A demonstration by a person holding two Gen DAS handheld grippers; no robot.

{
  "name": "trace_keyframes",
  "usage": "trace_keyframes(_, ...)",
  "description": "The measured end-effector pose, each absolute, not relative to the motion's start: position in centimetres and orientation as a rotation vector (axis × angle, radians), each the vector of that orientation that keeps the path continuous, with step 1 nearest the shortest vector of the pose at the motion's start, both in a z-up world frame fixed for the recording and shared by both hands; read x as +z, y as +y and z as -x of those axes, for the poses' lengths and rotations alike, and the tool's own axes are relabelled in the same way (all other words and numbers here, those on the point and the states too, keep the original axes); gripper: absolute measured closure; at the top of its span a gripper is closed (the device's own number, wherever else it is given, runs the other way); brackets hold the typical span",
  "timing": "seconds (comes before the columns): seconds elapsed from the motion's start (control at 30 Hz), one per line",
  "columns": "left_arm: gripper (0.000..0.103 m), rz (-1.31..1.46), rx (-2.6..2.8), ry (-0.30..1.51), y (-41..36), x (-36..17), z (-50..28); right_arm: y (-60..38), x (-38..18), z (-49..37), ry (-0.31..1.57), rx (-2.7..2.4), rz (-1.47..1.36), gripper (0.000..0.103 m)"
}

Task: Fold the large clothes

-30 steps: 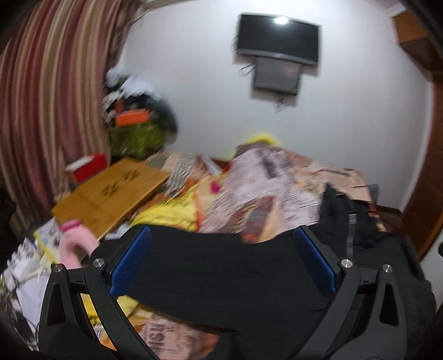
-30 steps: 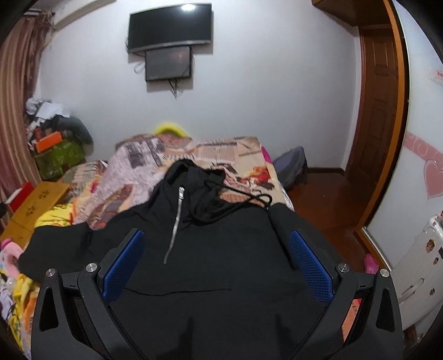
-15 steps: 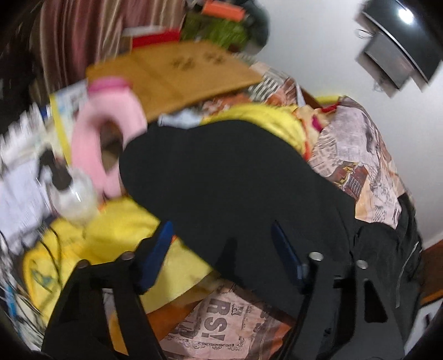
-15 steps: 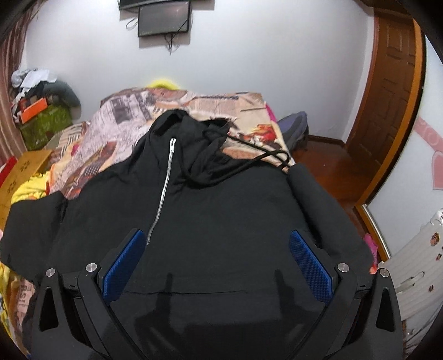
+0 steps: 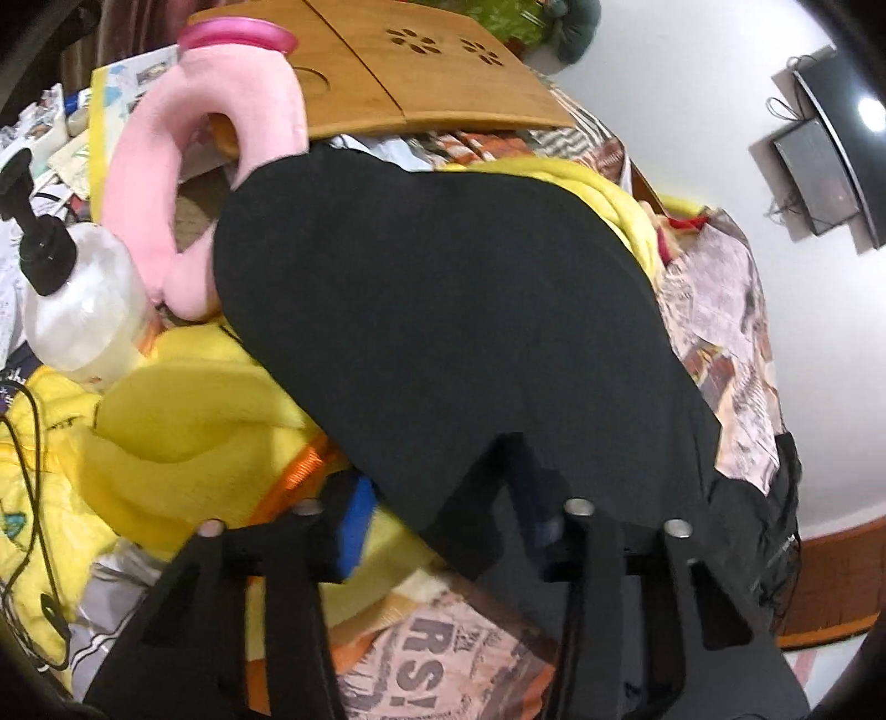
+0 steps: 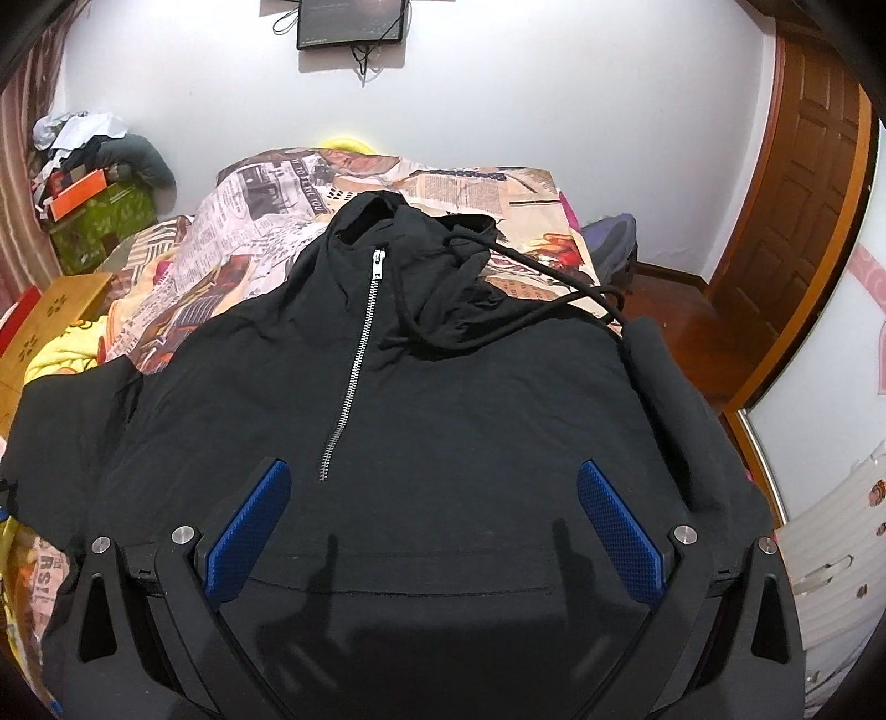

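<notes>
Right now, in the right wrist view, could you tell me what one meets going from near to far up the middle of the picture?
right gripper → hoodie's front pocket seam → silver zipper → hood opening → newspaper-print bedsheet → white wall → wall-mounted screen

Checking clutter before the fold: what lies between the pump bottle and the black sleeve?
In the left wrist view, the pink neck pillow lies between the pump bottle and the black sleeve, touching the sleeve's edge.
</notes>
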State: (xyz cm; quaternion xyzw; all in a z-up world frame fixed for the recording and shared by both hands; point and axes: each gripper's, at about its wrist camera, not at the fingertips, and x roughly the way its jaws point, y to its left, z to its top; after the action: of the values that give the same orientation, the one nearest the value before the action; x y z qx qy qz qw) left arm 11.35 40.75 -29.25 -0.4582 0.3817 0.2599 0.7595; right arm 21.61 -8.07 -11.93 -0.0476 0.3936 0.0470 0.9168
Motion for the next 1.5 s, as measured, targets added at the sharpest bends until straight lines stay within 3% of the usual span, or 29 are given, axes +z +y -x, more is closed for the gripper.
trace_keyframes(0.07, 0.081, 0.971, 0.602, 0.822, 40.5, -28.7, -11.4, -8.0, -11.8, -21.5, 0.809, 0.092, 0.099, 0.001)
trace_keyframes(0.17, 0.095, 0.863, 0.645, 0.815, 39.6, -27.1, -11.4, -8.3, -11.6, -21.2, 0.804, 0.089, 0.1, 0.001)
trace_keyframes(0.43, 0.098, 0.507, 0.648, 0.699, 34.1, -18.3, -14.1, -9.3, -10.4, -20.3, 0.774, 0.096, 0.088, 0.001)
trace_keyframes(0.73, 0.099, 0.427, 0.435, 0.535, 26.6, -10.0, -18.7, -10.8, -9.8, -19.8, 0.744, 0.11, 0.081, 0.001)
trace_keyframes(1.0, 0.099, 0.342, 0.284, 0.554, 19.6, -8.6, -21.8, -12.2, -9.6, -19.4, 0.715, 0.107, 0.094, 0.001)
trace_keyframes(1.1, 0.093, 0.364, 0.27, 0.646, 19.6, -10.5, -22.2, -12.6, -9.8, -19.2, 0.709, 0.103, 0.104, 0.001)
trace_keyframes(1.23, 0.054, 0.386, 0.339, 0.704, 21.5, -13.1, -20.4, -12.9, -10.2, -19.4, 0.73, 0.107, 0.094, 0.001)
trace_keyframes(1.5, 0.048, 0.556, 0.528, 0.724, 29.9, -16.4, -14.0, -11.9, -10.7, -19.6, 0.752, 0.114, 0.085, 0.001)
